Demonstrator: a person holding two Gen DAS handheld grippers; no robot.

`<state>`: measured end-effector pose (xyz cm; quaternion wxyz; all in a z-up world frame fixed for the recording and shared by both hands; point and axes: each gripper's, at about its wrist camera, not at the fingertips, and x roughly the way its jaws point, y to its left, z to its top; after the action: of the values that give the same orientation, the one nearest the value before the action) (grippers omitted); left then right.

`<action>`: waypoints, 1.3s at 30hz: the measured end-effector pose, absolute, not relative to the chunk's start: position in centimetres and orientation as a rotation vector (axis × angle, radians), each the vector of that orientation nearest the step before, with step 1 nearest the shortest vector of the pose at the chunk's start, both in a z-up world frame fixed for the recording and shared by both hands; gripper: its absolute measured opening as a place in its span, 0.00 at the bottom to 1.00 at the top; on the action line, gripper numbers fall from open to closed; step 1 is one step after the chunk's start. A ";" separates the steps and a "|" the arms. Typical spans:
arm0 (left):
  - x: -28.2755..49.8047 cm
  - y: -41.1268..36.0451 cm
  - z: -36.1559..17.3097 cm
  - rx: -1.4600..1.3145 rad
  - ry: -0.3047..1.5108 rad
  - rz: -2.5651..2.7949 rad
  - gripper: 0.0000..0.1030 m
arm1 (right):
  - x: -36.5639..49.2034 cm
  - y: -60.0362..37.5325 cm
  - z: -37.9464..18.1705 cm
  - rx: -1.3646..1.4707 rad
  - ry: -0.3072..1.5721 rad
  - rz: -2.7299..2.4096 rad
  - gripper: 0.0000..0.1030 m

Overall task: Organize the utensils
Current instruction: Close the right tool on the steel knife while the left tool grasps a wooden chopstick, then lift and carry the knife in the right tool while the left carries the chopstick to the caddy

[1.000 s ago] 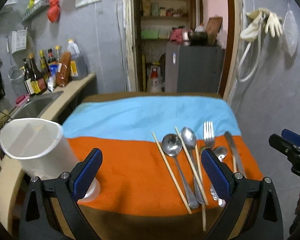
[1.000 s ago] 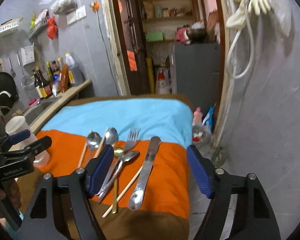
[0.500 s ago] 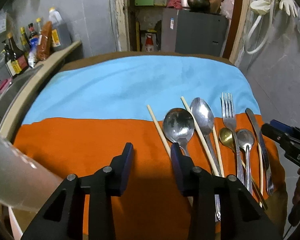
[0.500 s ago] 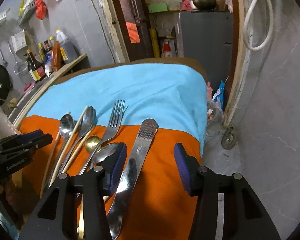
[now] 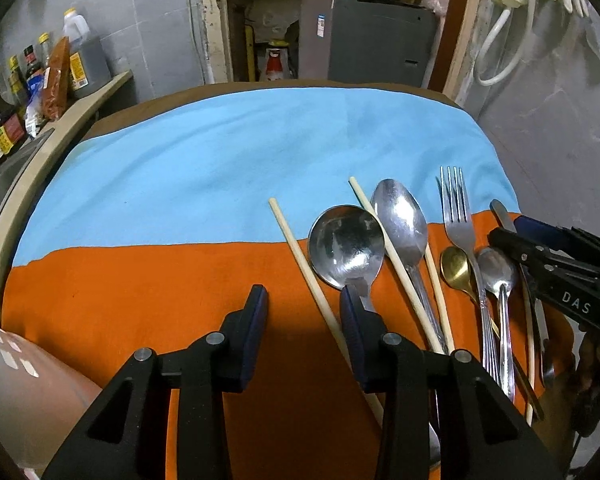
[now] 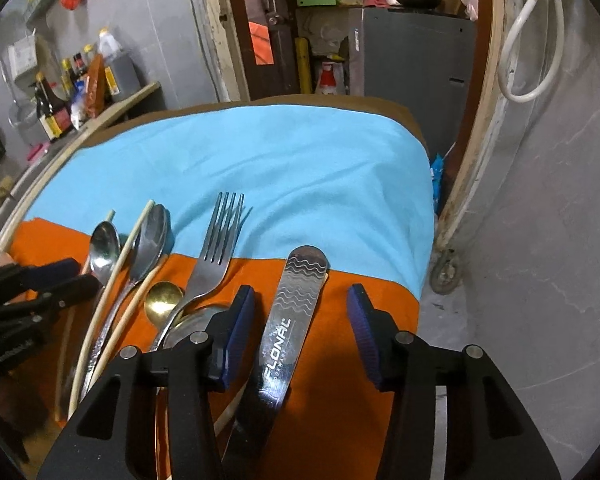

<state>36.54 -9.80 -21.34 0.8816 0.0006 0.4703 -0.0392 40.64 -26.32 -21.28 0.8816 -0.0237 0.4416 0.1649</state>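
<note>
Several utensils lie side by side on the orange band of a blue and orange cloth (image 5: 180,168): a pale chopstick (image 5: 300,256), a round spoon (image 5: 346,246), an oval spoon (image 5: 400,220), a fork (image 5: 456,216), a gold spoon (image 5: 456,268), a small spoon (image 5: 496,272) and a knife (image 6: 296,300). My left gripper (image 5: 302,312) hovers low over the cloth, jaws narrowed but open. The chopstick runs between them by the right finger, with no pad pressing on it. My right gripper (image 6: 300,312) is open, straddling the knife's patterned handle without touching it.
A translucent white cup (image 5: 4,380) stands at the lower left edge of the left wrist view. A counter with bottles (image 5: 16,92) and a sink runs along the left. The cloth drops off at the right beside a grey wall (image 6: 540,220). A grey cabinet (image 5: 372,36) stands behind.
Both grippers have come down and forward toward the utensils, and both pairs of jaws have narrowed a lot. The cup has slid to the left edge of view.
</note>
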 end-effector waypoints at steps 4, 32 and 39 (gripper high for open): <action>36.6 -9.9 -21.2 -0.033 0.999 -0.122 0.11 | 40.7 -26.2 -21.2 -0.060 0.961 0.317 0.38; 29.3 -8.0 -15.9 -0.185 0.782 -0.144 0.02 | 35.5 -27.8 -16.9 0.211 0.814 0.424 0.17; 26.6 -6.9 -13.0 -0.215 0.673 -0.186 0.02 | 30.8 -26.3 -15.0 0.211 0.682 0.418 0.17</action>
<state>26.64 -6.93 -12.96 0.9340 -0.1052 0.3290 -0.0911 30.83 -26.35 -15.00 0.9157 0.1023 0.3314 0.2033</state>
